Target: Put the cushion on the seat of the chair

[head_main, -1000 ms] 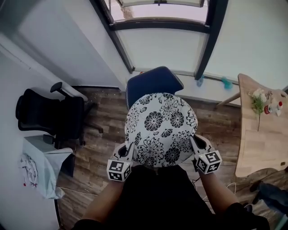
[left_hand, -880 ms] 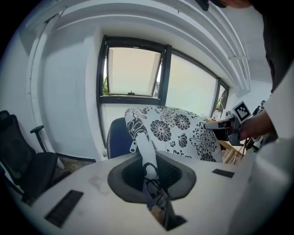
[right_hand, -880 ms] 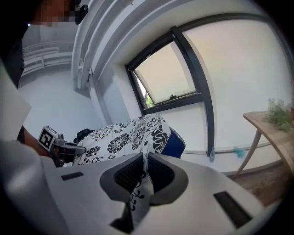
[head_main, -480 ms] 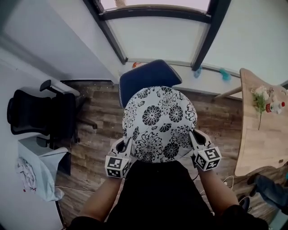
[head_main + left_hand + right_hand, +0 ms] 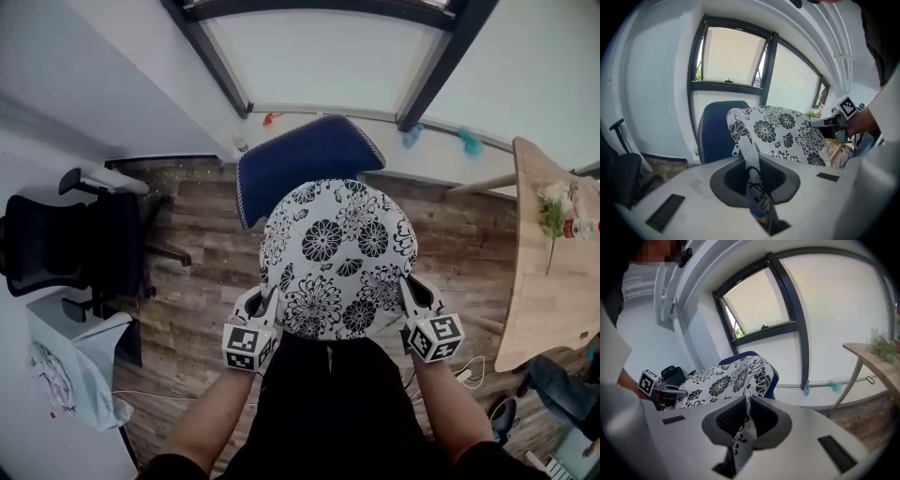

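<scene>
The left hand-held gripper point(image 5: 270, 307) has its jaws pressed close on the near left edge of the cushion point(image 5: 337, 258). A fold of the white, black-flowered cloth is pinched between them. The right hand-held gripper point(image 5: 405, 302) pinches the near right edge in the same way, with a strip of the printed cover squeezed between its jaws.

The cushion spans the gap between the two and spreads out ahead of them, away from the person. It is tilted, with its near edge at the jaws. From the left hand-held gripper it runs forward and to the right, and from the right one forward and to the left.

The chair point(image 5: 300, 164) stands just beyond and below both. Its blue backrest shows past the cushion's far edge, slightly toward the left one's side. The seat is hidden under the cushion, so whether the two touch cannot be told.

The person's forearms point(image 5: 211, 422) reach back from the marker cubes. Well off to the left of the left hand-held gripper stands a black office chair point(image 5: 75, 244) on the plank floor point(image 5: 202, 281). Well off to the right of the right hand-held gripper is a wooden desk point(image 5: 548, 300) with a small plant point(image 5: 553, 217) on it. A window point(image 5: 319, 56) lies ahead, behind the chair.
</scene>
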Available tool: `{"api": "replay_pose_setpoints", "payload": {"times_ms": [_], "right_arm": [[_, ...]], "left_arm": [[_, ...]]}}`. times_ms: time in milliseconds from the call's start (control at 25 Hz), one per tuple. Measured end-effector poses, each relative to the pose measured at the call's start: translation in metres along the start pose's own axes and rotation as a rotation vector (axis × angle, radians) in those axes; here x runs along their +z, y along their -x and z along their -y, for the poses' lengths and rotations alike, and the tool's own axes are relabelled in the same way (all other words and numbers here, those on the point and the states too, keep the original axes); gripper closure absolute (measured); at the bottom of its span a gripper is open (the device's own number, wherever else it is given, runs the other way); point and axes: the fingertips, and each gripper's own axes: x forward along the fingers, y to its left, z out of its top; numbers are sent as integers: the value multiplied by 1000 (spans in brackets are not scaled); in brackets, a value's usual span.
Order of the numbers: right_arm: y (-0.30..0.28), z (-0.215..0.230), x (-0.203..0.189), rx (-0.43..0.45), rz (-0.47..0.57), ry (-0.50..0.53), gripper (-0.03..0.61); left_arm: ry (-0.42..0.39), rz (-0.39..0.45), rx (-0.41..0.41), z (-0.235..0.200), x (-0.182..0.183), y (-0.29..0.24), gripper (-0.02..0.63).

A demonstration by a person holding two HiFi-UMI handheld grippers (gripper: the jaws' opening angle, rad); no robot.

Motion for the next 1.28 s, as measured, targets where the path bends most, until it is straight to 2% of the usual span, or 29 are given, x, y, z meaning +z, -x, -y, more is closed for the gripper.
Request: {"api": "replay_pose_setpoints", "payload": {"times_ms": [200, 560, 840, 1280], "right_arm": [[-17, 18, -17, -2, -15, -8, 532], [-54, 42, -47, -24, -18, -35, 532], [-78, 51, -73, -21, -64, 8, 532], [-104, 70, -112, -40, -80, -15, 532]], "left_arm": [[17, -35, -25, -10, -20, -29, 588], [-14, -67, -62, -19, -49, -68, 588], [-11, -83, -52, -29, -69, -95, 588], [-9, -113, -56, -35, -109, -128, 588]]}}
